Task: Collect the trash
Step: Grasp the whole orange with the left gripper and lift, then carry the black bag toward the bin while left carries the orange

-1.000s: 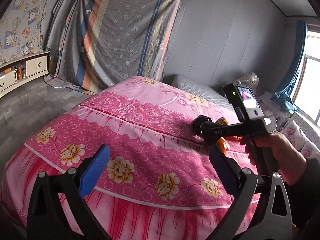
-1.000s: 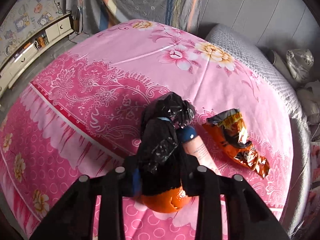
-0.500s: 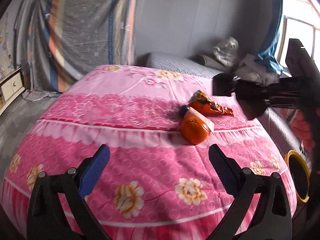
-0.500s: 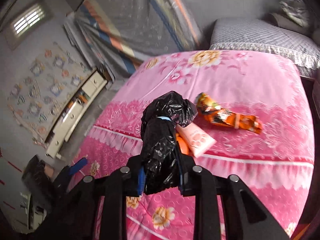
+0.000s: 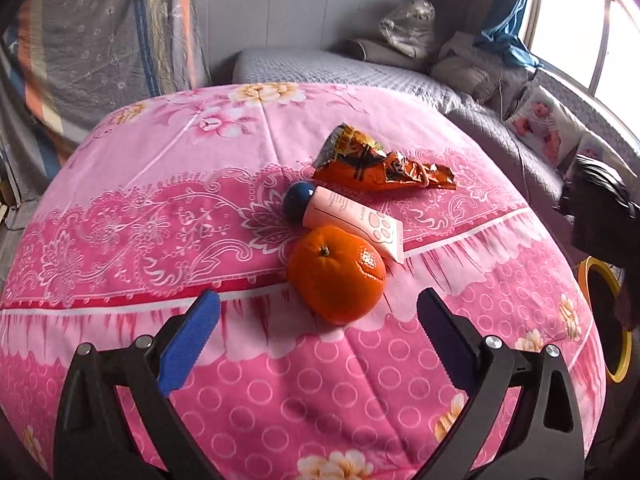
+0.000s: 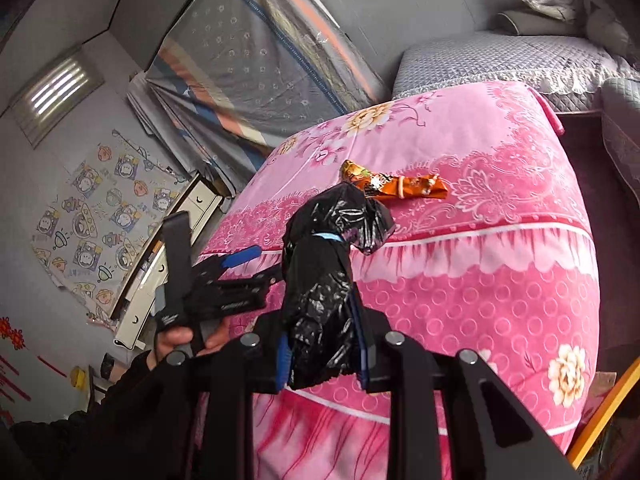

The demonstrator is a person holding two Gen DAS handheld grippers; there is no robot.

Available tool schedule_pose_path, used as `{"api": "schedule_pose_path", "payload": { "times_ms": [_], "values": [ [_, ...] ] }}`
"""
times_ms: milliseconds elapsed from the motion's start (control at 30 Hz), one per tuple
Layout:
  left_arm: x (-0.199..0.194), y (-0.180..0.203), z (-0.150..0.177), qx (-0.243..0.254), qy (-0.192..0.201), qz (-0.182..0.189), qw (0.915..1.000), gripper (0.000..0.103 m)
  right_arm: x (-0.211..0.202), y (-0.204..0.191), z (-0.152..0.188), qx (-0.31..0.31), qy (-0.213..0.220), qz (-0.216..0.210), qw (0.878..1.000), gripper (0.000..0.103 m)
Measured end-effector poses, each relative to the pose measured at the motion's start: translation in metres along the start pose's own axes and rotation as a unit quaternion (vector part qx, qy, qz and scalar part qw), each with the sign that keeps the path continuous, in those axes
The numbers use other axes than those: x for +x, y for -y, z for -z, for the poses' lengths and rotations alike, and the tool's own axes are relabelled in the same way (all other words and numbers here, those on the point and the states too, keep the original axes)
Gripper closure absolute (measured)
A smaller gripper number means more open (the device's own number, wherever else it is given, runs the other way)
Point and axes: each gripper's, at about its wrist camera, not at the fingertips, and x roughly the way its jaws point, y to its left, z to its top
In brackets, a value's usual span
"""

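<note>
Wrapper [image 5: 380, 162], orange and crumpled, lies on the far side of the pink bedspread [image 5: 168, 184], flat and untouched; that is the plain piece of trash I am after. Just nearer than it sits a pink tube [image 5: 352, 224] with a dark blue cap, and touching the tube's near side, an orange [image 5: 336, 274].

A second ago my right gripper [image 6: 322, 354] was low over this cluster with the black bag [image 6: 324, 280] hanging right above the orange. Now I have lifted it up and away to the right edge of the bed, its jaws clamped hard on the rolled bag, so the three things lie in plain sight. Meanwhile my left gripper [image 5: 318, 338] has swung round from the bed's left corner to face them, and it hovers just short of the orange with both jaws spread wide and nothing between them. I judge the bag is fetched but not yet unrolled, and nothing has gone into it; the left tool looks lined up for a pick, though the orange stands between it and the wrapper.

The bedspread is soft, flowered and domed, so things could roll. Beyond it a grey quilted bed [image 5: 320, 68] runs to a bright window [image 5: 580, 24] on the right, a striped cloth [image 5: 100, 40] hangs on the far left wall, and a yellow-rimmed bin [image 5: 618, 360] stands low at the right.
</note>
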Motion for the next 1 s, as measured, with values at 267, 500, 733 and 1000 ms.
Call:
{"api": "schedule_pose_path", "payload": {
  "times_ms": [267, 500, 733, 1000],
  "values": [
    [0.035, -0.011, -0.010, -0.011, -0.032, 0.013, 0.9993, 0.009, -0.014, 0.011, 0.010, 0.018, 0.009, 0.001, 1.000, 0.080],
    [0.051, -0.012, -0.013, -0.008, -0.037, 0.022, 0.9990, 0.027, -0.012, 0.015, 0.013, 0.026, 0.008, 0.000, 1.000, 0.080],
    [0.040, -0.010, -0.007, 0.003, -0.028, 0.022, 0.9994, 0.058, -0.014, 0.010, 0.019, 0.028, 0.007, -0.005, 1.000, 0.080],
    [-0.026, -0.008, 0.011, 0.012, 0.020, 0.032, 0.9992, 0.064, -0.027, -0.005, 0.029, 0.019, 0.010, -0.028, 0.999, 0.080]
  ]
}}
